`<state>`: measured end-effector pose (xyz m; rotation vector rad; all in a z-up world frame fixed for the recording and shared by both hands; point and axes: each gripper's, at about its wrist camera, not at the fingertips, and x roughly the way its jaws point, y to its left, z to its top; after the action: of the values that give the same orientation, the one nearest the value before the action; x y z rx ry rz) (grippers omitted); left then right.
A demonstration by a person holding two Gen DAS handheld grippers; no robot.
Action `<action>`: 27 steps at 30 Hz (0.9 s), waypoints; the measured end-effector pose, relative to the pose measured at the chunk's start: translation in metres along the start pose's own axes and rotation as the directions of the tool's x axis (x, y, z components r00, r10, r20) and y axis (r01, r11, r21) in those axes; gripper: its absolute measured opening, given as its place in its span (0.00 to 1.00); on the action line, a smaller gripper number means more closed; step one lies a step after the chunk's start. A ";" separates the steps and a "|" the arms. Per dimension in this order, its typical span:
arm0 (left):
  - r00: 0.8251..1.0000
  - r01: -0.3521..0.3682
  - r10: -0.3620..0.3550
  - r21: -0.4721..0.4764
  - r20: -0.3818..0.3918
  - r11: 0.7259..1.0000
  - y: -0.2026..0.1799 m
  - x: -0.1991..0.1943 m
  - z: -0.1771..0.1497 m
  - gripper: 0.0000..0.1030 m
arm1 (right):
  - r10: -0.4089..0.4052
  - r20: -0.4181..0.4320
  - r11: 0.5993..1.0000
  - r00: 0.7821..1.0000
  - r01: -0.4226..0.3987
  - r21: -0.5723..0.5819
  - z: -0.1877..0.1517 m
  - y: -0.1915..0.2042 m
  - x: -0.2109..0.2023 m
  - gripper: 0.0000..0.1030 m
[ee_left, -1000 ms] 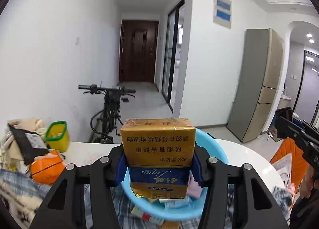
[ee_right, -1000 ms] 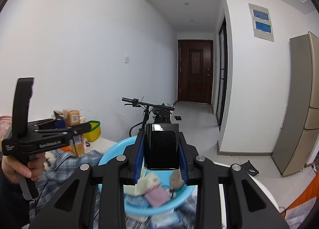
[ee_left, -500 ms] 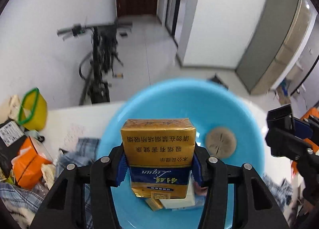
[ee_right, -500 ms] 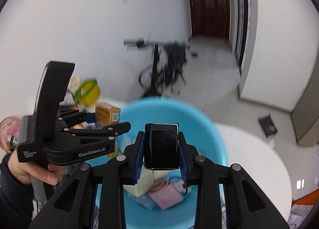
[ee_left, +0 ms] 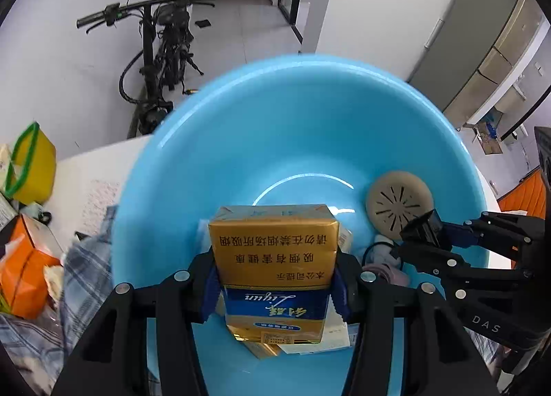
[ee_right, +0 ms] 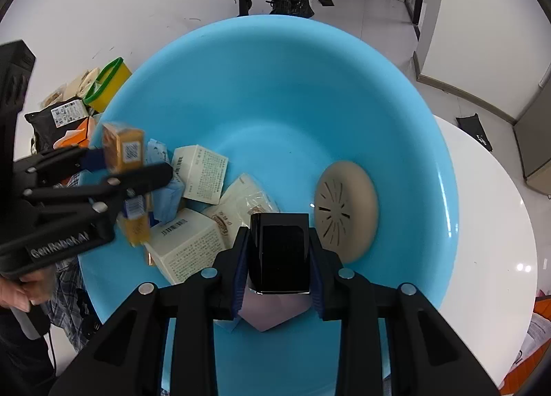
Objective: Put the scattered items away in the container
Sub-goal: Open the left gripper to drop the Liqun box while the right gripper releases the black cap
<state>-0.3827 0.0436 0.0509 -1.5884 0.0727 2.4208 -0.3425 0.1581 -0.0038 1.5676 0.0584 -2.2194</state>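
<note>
A light blue basin (ee_left: 296, 127) (ee_right: 282, 86) fills both wrist views, seen from above. My left gripper (ee_left: 273, 284) is shut on a gold and blue cigarette pack (ee_left: 273, 258), held over the basin's near side. In the right wrist view that same gripper (ee_right: 120, 172) and pack (ee_right: 124, 149) show at the left. My right gripper (ee_right: 279, 258) is shut on a small black box (ee_right: 279, 253) above the basin's bottom; it enters the left wrist view (ee_left: 423, 234) from the right. Inside lie a beige round vented disc (ee_right: 346, 211) (ee_left: 399, 201), several white boxes (ee_right: 199, 172) and a pink packet (ee_right: 275, 313).
The basin stands on a white round table (ee_right: 492, 241). Left of it lie a plaid cloth (ee_left: 86, 279), an orange box (ee_left: 24, 275), a black package (ee_right: 58, 120) and a yellow tub with a green rim (ee_left: 31, 162). A bicycle (ee_left: 158, 51) leans by the wall beyond. A hand (ee_right: 24, 289) holds the left gripper.
Both grippers have tipped downward and come lower over the basin, which now fills the views. Each still holds its item; the room's far end has slid out of view.
</note>
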 end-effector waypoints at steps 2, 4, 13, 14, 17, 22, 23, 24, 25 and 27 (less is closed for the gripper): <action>1.000 0.010 -0.010 -0.008 0.010 1.000 0.001 -0.004 0.003 0.52 | 0.002 0.013 1.000 1.000 -0.002 -0.008 0.001 0.000 -0.006 0.28; 0.998 0.054 -0.054 0.004 0.042 0.999 0.002 -0.010 0.004 0.56 | -0.003 0.030 1.000 1.000 0.003 -0.019 0.006 0.008 -0.015 0.28; 0.997 0.007 -0.001 -0.071 0.075 0.997 0.019 -0.023 0.003 0.91 | -0.015 0.063 0.999 0.998 0.018 -0.039 0.014 0.020 -0.025 0.28; 0.997 0.009 -0.004 -0.075 0.073 0.997 0.019 -0.022 0.002 0.91 | -0.015 0.061 0.999 0.998 0.017 -0.035 0.014 0.019 -0.025 0.28; 0.998 0.020 -0.016 -0.071 0.061 0.997 0.020 -0.020 -0.002 0.91 | -0.011 0.053 1.000 0.999 0.012 -0.022 0.015 0.017 -0.020 0.28; 0.999 0.010 -0.007 -0.045 0.049 0.999 0.018 -0.017 -0.006 0.91 | 0.000 0.040 1.000 0.999 0.001 -0.026 0.016 0.016 -0.011 0.28; 0.999 0.007 -0.005 -0.039 0.049 0.999 0.017 -0.017 -0.006 0.91 | -0.003 0.037 1.000 0.999 0.004 -0.025 0.016 0.015 -0.010 0.34; 0.999 0.011 -0.009 -0.033 0.049 0.999 0.016 -0.016 -0.007 0.91 | 0.002 0.037 1.000 0.999 -0.001 -0.024 0.016 0.015 -0.009 0.43; 0.999 0.019 -0.018 -0.025 0.048 0.999 0.016 -0.017 -0.008 0.91 | 0.009 0.043 1.000 0.999 -0.008 -0.019 0.015 0.013 -0.010 0.46; 0.998 0.027 -0.026 -0.024 0.058 0.999 0.016 -0.019 -0.009 0.91 | 0.014 0.054 1.000 0.998 -0.014 -0.009 0.014 0.011 -0.012 0.48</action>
<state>-0.3714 0.0232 0.0635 -1.5188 0.0110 2.4547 -0.3480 0.1481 0.0141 1.4980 0.0408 -2.2462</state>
